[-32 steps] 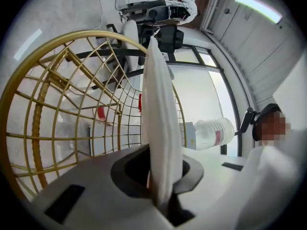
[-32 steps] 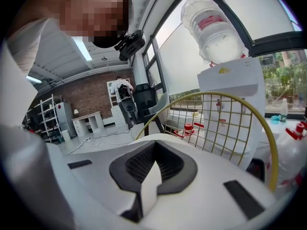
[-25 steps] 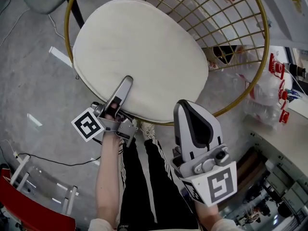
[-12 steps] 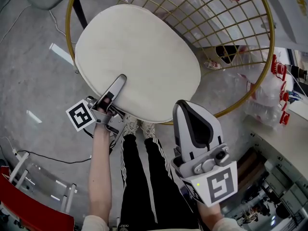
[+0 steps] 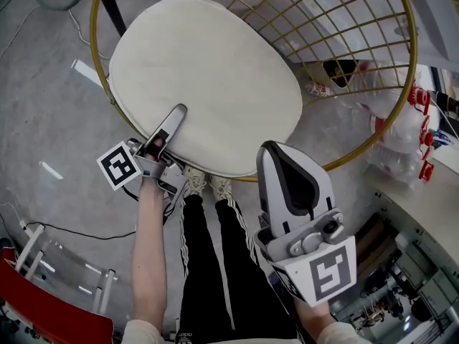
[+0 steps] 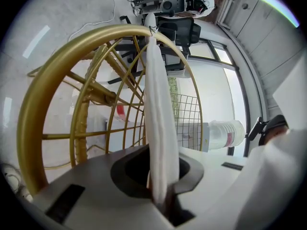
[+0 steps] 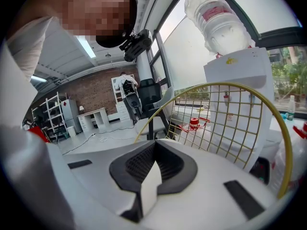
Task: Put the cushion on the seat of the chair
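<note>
Cream-white and faintly scuffed, the cushion (image 5: 204, 77) is lying across the seat of the gold wire chair (image 5: 95, 56), filling the upper middle of the head view, its lower edge overlapping the front of the ring. From above, that view is showing the cushion's whole broad oval face, smooth with a piped seam running round the rim, and the left gripper (image 5: 176, 113) reaching in from the lower left to bite its near edge. The left gripper view is giving what the overhead cannot: the cushion edge-on, a thin pale slab rising straight up the centre of the frame, with the jaws clamping its border between the dark pads and the thick gold ring curving away at the left. The right gripper (image 5: 271, 149) is hanging at the lower centre of the head view, apart from the cushion, over the person's striped black trousers (image 5: 215, 264). Its own view is showing the jaws pressed together on nothing, and beyond them the chair's wire back at the right and a water bottle (image 7: 216, 16) sitting upturned on a dispenser at the upper right.
</note>
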Demonstrator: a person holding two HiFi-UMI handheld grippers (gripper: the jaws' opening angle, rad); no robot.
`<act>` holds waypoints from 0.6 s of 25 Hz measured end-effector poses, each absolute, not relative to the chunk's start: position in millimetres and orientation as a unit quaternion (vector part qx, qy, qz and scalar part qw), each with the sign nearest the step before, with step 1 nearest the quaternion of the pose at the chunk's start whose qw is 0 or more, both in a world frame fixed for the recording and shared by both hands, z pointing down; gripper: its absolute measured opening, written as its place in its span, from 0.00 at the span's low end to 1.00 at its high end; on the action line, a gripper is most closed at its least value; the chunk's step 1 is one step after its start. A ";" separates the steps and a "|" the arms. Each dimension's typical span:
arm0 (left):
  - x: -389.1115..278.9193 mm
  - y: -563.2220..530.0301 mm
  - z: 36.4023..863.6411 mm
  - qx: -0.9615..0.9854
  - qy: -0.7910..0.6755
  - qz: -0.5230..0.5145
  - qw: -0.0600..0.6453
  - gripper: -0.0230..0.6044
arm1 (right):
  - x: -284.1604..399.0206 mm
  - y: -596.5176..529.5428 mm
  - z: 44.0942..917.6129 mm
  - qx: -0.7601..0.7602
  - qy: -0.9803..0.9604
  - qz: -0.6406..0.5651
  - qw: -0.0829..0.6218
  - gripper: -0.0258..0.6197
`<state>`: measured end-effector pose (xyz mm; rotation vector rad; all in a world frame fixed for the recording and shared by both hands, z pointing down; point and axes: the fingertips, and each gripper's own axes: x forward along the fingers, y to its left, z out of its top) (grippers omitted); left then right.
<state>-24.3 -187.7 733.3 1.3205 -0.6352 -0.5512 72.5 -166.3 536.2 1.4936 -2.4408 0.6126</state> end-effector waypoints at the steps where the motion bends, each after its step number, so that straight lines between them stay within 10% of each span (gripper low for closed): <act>1: -23.9 -187.5 734.9 0.593 -0.288 -0.246 0.710 0.11 | 74.4 -167.3 536.5 0.509 -0.828 0.208 0.108 0.06; 15: -23.3 -186.9 746.1 0.580 -0.300 -0.231 0.722 0.12 | 72.1 -179.6 528.4 0.510 -0.835 0.173 0.113 0.06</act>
